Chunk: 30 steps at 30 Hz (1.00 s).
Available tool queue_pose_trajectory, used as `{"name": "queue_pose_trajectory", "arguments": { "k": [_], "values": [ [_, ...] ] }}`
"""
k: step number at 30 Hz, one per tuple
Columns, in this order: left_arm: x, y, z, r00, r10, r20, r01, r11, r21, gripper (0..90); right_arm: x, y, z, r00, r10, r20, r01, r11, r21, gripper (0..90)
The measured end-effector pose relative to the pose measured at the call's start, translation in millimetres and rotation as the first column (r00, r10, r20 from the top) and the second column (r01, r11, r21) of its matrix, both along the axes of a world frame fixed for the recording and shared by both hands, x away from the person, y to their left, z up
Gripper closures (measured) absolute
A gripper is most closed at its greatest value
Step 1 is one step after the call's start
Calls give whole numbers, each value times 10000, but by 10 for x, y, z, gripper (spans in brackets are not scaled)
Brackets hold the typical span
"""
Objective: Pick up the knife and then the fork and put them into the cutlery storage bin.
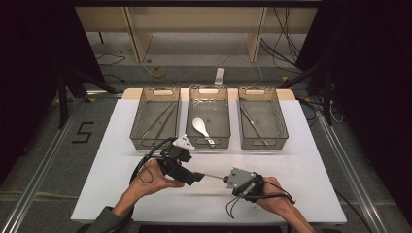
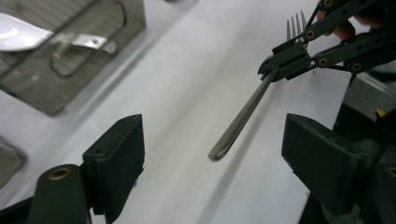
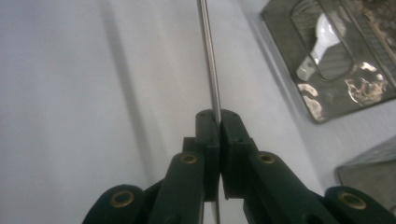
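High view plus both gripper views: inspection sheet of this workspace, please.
Surface: white table, bare in front of the bins.
Job's things: fork, clamped near its neck by the right gripper.
Clutter: three grey bins in a row; white spoon in the middle one, thin utensils in the outer two.
Grippers: left gripper open, fork handle between its jaws, untouched; right shut on fork.
Cables: black leads trailing from both grippers.
Surroundings: floor cables, wooden frame, dark curtains.

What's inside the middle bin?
The middle bin holds a white spoon, bowl toward the back, handle toward the front wall. The rest of its floor looks bare. The tinted front wall blurs the strip just behind it, so anything small there can't be ruled out.
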State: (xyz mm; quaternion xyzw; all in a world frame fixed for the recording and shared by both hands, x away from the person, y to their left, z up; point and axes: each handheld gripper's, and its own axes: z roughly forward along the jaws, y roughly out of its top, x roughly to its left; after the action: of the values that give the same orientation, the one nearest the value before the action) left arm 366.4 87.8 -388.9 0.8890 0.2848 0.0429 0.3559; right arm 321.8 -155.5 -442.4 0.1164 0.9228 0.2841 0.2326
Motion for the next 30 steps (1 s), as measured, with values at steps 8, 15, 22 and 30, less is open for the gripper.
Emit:
{"name": "queue_pose_trajectory", "arguments": {
  "k": [8, 15, 22, 30],
  "values": [
    [-21, 266, -45, 9928, 981, 681, -892, 9884, -1227, 186, 154, -180, 61, 9964, -845, -67, 847, 9960, 278, 880],
    [-55, 503, -117, 9806, 1840, 671, -1649, 9605, -2242, 184, 318, -346, 159, 9868, -1581, -355, 1607, 9827, 921, 880],
    [-70, 665, -173, 9657, 2407, 972, -2141, 9502, -2266, 183, 524, -519, 293, 9658, -2519, -610, 2586, 9528, 1591, 880],
    [-93, 751, -245, 9585, 2525, 1327, -2238, 9542, -1985, 173, 827, -725, 410, 9326, -3505, -855, 3607, 9117, 1965, 880]
  ]
}}
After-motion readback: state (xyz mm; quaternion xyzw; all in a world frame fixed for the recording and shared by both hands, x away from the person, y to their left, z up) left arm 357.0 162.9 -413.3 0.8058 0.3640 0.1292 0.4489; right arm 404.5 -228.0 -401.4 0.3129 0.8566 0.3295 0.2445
